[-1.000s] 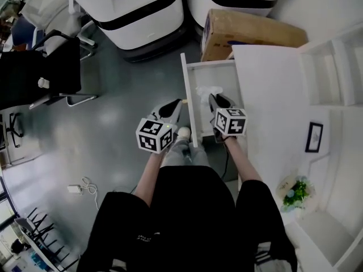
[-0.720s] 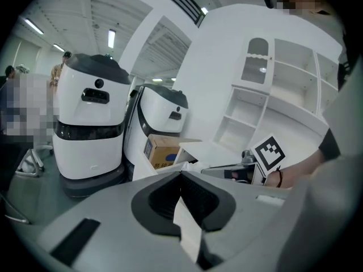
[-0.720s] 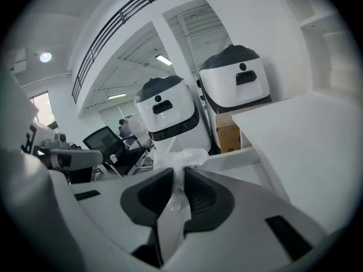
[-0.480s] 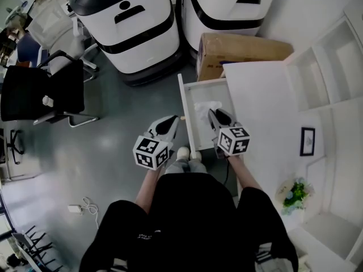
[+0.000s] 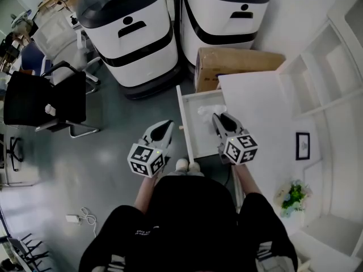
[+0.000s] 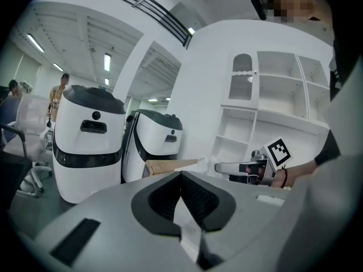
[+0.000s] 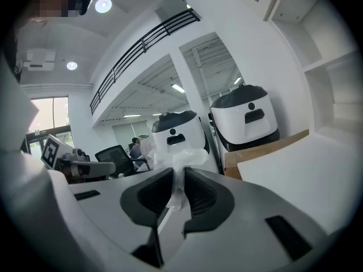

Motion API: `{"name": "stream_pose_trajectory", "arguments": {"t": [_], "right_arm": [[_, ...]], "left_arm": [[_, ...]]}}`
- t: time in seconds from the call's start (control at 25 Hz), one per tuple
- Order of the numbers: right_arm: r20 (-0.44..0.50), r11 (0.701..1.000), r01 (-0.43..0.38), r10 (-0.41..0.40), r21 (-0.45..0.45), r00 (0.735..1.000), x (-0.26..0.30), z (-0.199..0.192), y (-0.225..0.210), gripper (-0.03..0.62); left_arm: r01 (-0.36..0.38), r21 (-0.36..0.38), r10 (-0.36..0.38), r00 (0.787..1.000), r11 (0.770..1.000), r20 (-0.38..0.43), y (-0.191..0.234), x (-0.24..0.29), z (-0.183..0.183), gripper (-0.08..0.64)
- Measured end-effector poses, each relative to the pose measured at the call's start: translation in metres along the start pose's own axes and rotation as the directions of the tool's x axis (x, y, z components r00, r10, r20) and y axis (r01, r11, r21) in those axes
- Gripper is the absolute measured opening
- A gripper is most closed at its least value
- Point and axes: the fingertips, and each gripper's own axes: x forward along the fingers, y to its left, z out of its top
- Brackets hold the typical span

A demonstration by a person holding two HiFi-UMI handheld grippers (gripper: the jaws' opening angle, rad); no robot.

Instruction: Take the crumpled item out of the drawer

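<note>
Jaws of the right gripper [image 5: 219, 117] clamp the crumpled wrapper [image 5: 208, 110] over the open drawer [image 5: 198, 136]; left gripper [image 5: 167, 124] closed, empty.

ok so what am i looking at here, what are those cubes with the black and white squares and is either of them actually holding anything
There is no robot here. A person stands at a white desk with a hand-held gripper in each hand, and the patterned cubes are parts of those grippers. The head view comes from a camera on the person's head, looking down. The other two views come from cameras riding on each gripper, looking along its jaws. The left gripper is shut and empty, out over the floor. The right gripper is shut on a crumpled white item, over the far end of the open drawer. Beyond the desk are a cardboard box and two white machines.
</note>
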Motion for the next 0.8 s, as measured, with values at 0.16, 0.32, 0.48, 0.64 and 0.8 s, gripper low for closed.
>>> {"name": "stream_pose_trajectory", "arguments": {"t": [0.16,0.32,0.48,0.64,0.8], "right_arm": [[0.046,1.0,-0.006,0.006,-0.015,0.999,-0.013,0.022,0.002,0.049],[0.089,0.999,0.0,0.003,-0.04,0.996,-0.024,0.044,0.003,0.049],[0.143,0.999,-0.004,0.008,-0.032,0.99,-0.034,0.063,0.001,0.049],[0.191,0.999,-0.013,0.02,-0.034,0.981,-0.04,0.079,0.003,0.049],[0.23,0.998,-0.011,0.026,-0.066,0.973,-0.045,0.09,0.006,0.049]], "left_arm": [[-0.008,0.019,0.007,0.999,1.0,0.035,0.0,-0.006,0.017,-0.003],[-0.018,0.026,0.016,0.997,1.0,0.069,0.003,-0.012,0.033,-0.002],[-0.041,0.046,0.036,0.993,0.998,0.109,0.006,-0.019,0.05,-0.003],[-0.047,0.079,0.037,0.99,0.996,0.134,0.006,-0.025,0.063,-0.003],[-0.062,0.111,0.043,0.985,0.992,0.166,0.005,-0.028,0.077,-0.003]]}}
